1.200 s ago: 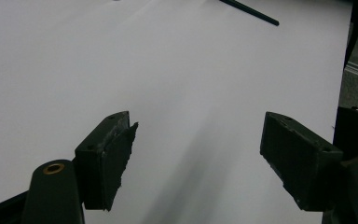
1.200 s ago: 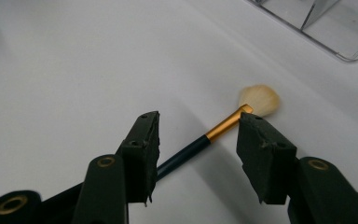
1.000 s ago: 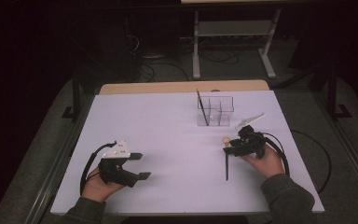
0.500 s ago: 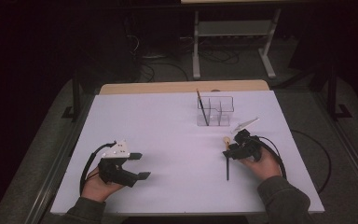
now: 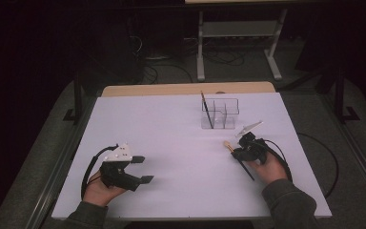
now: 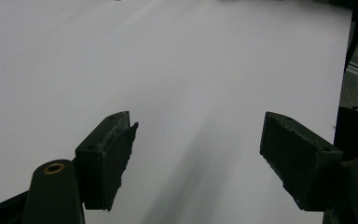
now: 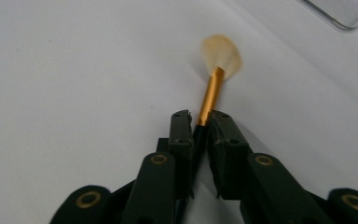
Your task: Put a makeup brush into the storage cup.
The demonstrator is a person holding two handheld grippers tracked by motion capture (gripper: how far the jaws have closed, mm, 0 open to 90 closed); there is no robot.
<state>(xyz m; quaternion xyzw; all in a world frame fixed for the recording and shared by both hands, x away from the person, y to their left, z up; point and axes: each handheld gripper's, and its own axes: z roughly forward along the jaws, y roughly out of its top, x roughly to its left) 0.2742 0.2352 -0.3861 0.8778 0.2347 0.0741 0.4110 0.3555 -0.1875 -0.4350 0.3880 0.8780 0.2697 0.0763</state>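
Gold ferrule and pale fan bristles mark the paintbrush (image 7: pixel 213 88) pinched in the right gripper (image 7: pixel 200 122), whose jaws have just closed on its dark handle, low over the white table (image 5: pixel 162 124). From above, another brush (image 5: pixel 207 110) stands in the clear plastic organizer (image 5: pixel 221 114) nearby. Left gripper (image 6: pixel 198 154) rests with jaws spread, nothing between. No lettering is readable anywhere.

A dim lab: white-topped table (image 5: pixel 171 129), cables on the floor (image 5: pixel 162 71), a metal stand (image 5: pixel 238 38) behind
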